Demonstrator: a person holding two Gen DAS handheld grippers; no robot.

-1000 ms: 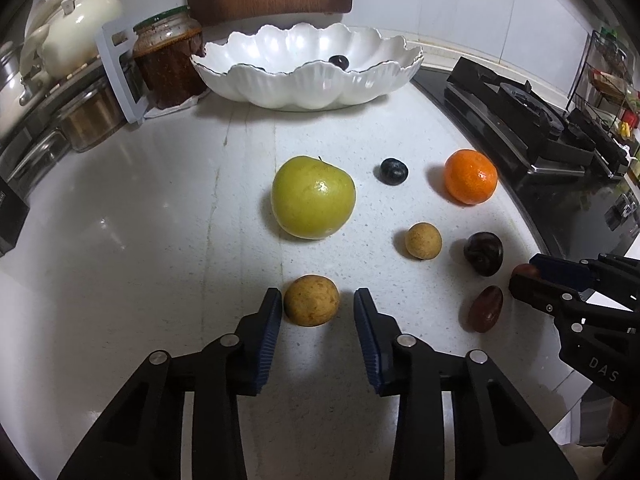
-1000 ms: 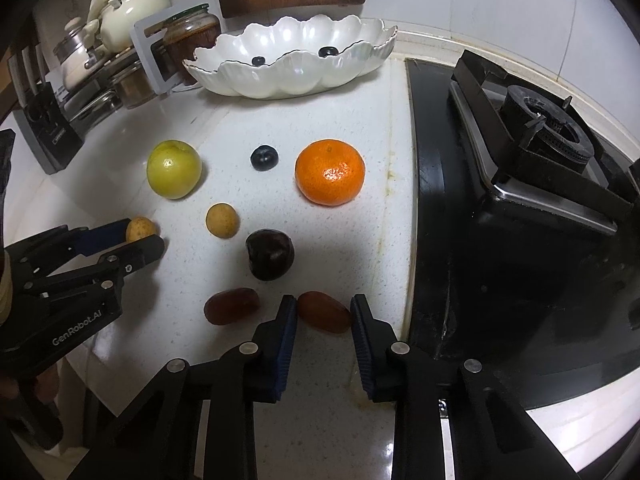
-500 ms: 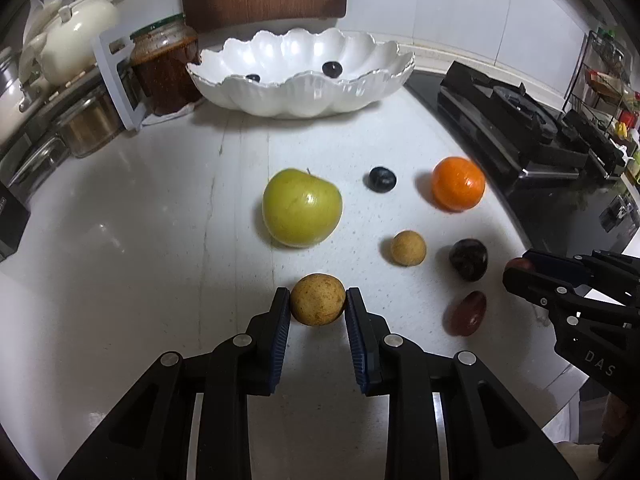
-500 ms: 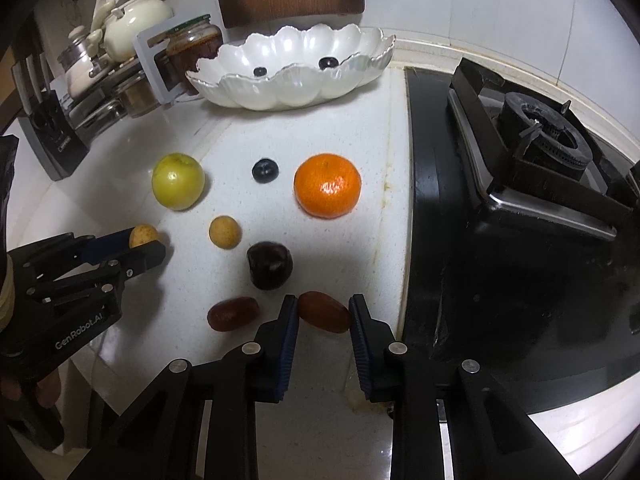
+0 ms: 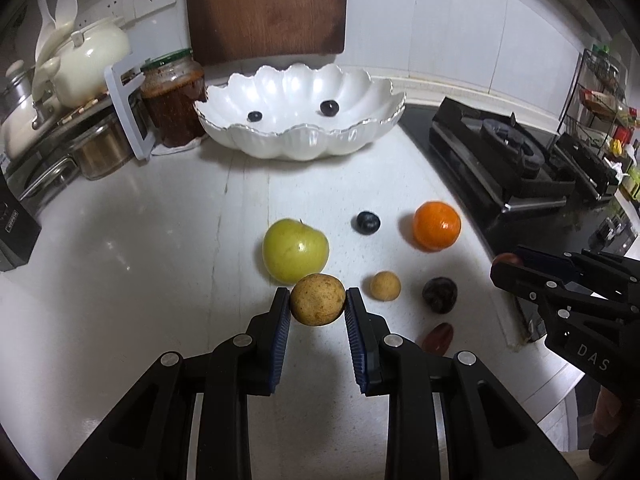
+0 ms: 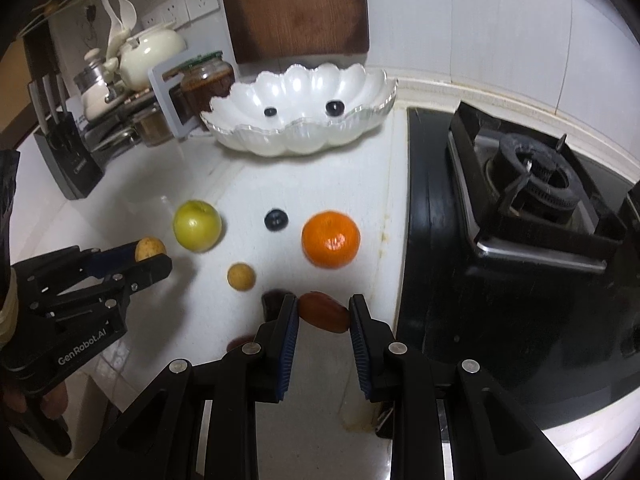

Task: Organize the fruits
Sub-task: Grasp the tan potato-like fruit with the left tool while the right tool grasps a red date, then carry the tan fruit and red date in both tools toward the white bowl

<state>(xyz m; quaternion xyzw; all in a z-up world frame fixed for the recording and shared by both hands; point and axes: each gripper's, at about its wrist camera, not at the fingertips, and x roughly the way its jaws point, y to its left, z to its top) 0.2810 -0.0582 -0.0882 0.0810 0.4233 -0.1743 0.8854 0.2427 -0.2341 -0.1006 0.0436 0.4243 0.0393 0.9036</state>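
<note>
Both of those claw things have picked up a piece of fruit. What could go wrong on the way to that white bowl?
1. The round brown fruit sits only at the tips of the left gripper's fingers; being round, it could slip out.
2. The reddish date lies slantwise in the right gripper, so it might twist loose.
3. The bowl holds two dark berries; a fruit dropped from high up may knock them or bounce.
</note>
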